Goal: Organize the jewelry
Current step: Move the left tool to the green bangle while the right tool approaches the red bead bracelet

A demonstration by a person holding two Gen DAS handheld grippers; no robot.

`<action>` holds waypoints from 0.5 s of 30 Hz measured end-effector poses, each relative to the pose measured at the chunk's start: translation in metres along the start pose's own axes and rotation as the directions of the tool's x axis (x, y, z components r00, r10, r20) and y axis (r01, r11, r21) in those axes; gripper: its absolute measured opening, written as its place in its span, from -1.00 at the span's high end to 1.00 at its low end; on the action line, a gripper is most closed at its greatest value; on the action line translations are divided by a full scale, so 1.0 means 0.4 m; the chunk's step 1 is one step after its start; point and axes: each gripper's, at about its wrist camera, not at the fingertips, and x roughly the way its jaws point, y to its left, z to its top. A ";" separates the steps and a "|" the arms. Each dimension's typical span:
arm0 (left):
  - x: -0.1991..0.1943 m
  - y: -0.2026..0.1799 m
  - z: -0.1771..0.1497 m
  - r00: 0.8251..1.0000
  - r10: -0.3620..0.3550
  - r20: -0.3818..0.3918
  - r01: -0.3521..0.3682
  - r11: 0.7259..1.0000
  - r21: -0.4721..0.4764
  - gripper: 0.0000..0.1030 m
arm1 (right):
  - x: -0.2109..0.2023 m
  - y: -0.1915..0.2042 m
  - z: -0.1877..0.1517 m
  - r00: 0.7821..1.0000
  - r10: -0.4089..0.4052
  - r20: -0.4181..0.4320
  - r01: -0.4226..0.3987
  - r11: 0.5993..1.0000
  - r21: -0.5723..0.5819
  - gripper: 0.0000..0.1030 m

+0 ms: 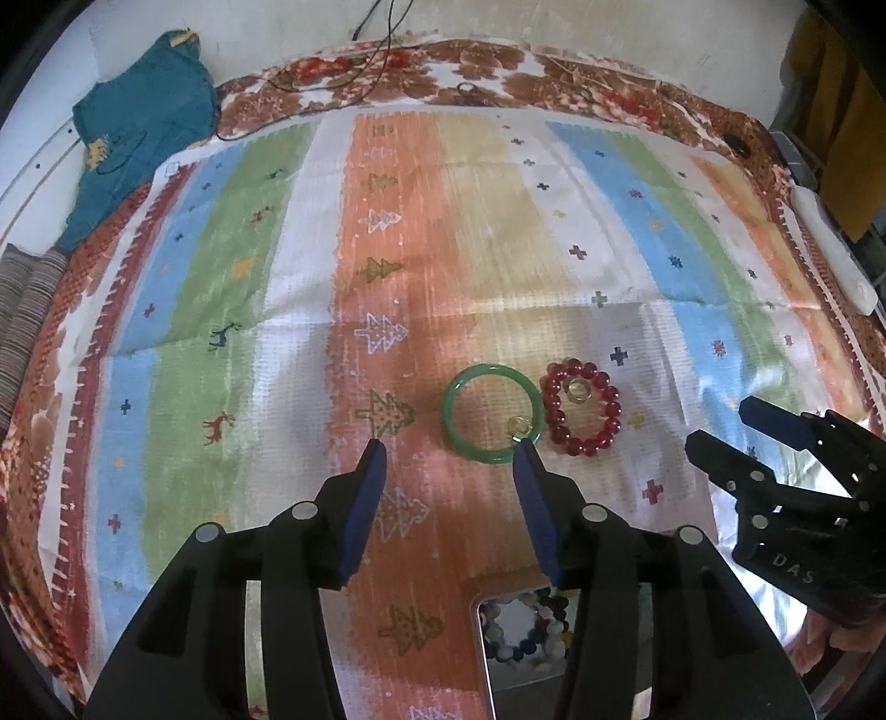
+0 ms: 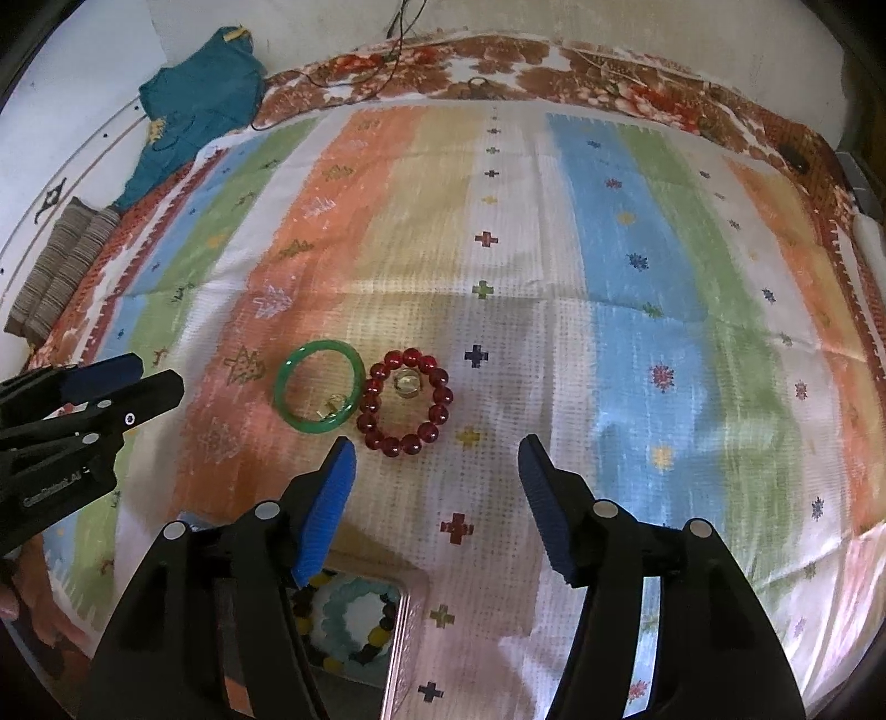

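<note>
Both tools are matte black plastic with angular, ribbed arms. The left gripper (image 1: 449,455) carries 2 dark navy pads on its fingers and round silver pivot pins along each arm — 4 show in its own view. The right gripper (image 2: 437,451) has the same silver pins; its left pad is bright ribbed blue, its right one dark navy. White lettering marks both bodies — "DAS" on the right.

A striped cloth (image 1: 498,232) covers a floral bedspread (image 1: 487,72) against a pale wall (image 1: 277,33).
</note>
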 end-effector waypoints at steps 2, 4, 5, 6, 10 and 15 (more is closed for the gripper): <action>0.012 0.000 0.005 1.000 0.009 -0.006 -0.009 1.000 0.003 0.06 | 0.012 0.001 0.005 1.000 -0.001 -0.008 0.001 1.000 -0.003 -0.20; 0.025 0.001 0.010 1.000 0.011 -0.015 -0.011 1.000 0.004 0.06 | 0.020 0.001 0.009 1.000 -0.003 -0.013 0.003 1.000 -0.005 -0.21; 0.031 0.001 0.013 1.000 0.013 -0.018 -0.013 1.000 0.006 0.06 | 0.025 0.000 0.011 1.000 -0.003 -0.015 0.003 1.000 -0.005 -0.21; 0.038 0.002 0.015 1.000 0.016 -0.022 -0.015 1.000 0.007 0.05 | 0.030 -0.001 0.014 1.000 -0.003 -0.018 0.003 1.000 -0.005 -0.22; 0.065 0.006 0.026 0.999 0.011 -0.041 -0.011 1.000 0.000 0.04 | 0.055 -0.009 0.020 0.999 -0.001 -0.036 0.001 1.000 0.002 -0.24; 0.099 0.006 0.039 0.998 -0.002 -0.063 0.001 1.000 -0.006 0.02 | 0.092 -0.023 0.028 0.998 -0.001 -0.064 0.002 1.000 0.013 -0.24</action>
